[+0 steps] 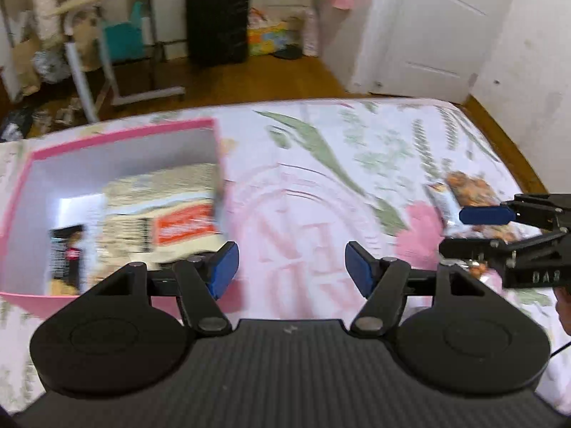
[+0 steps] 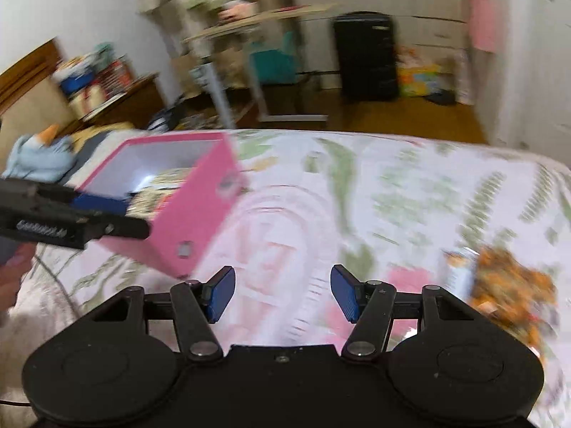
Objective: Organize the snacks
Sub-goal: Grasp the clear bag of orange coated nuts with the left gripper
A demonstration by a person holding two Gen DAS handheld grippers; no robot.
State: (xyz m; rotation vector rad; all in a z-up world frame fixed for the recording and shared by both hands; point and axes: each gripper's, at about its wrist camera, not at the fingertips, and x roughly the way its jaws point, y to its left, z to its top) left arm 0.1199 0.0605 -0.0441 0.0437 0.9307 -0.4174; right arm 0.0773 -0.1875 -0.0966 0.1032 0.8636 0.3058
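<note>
A pink box (image 1: 121,135) with a white inside lies on the floral bed sheet (image 1: 321,164) at the left. It holds a white and orange snack bag (image 1: 171,214) and a dark packet (image 1: 66,253). The box also shows in the right wrist view (image 2: 192,210). My left gripper (image 1: 292,267) is open and empty, just right of the box. An orange snack packet (image 1: 467,192) lies on the sheet at the right; it also shows in the right wrist view (image 2: 510,285). My right gripper (image 2: 282,292) is open and empty over the sheet, left of that packet.
Beyond the bed's far edge is a wooden floor (image 1: 249,82) with a black suitcase (image 1: 217,18), a folding table (image 1: 117,57) and a white door (image 1: 435,25). A blue cloth (image 2: 39,157) lies at the bed's left side.
</note>
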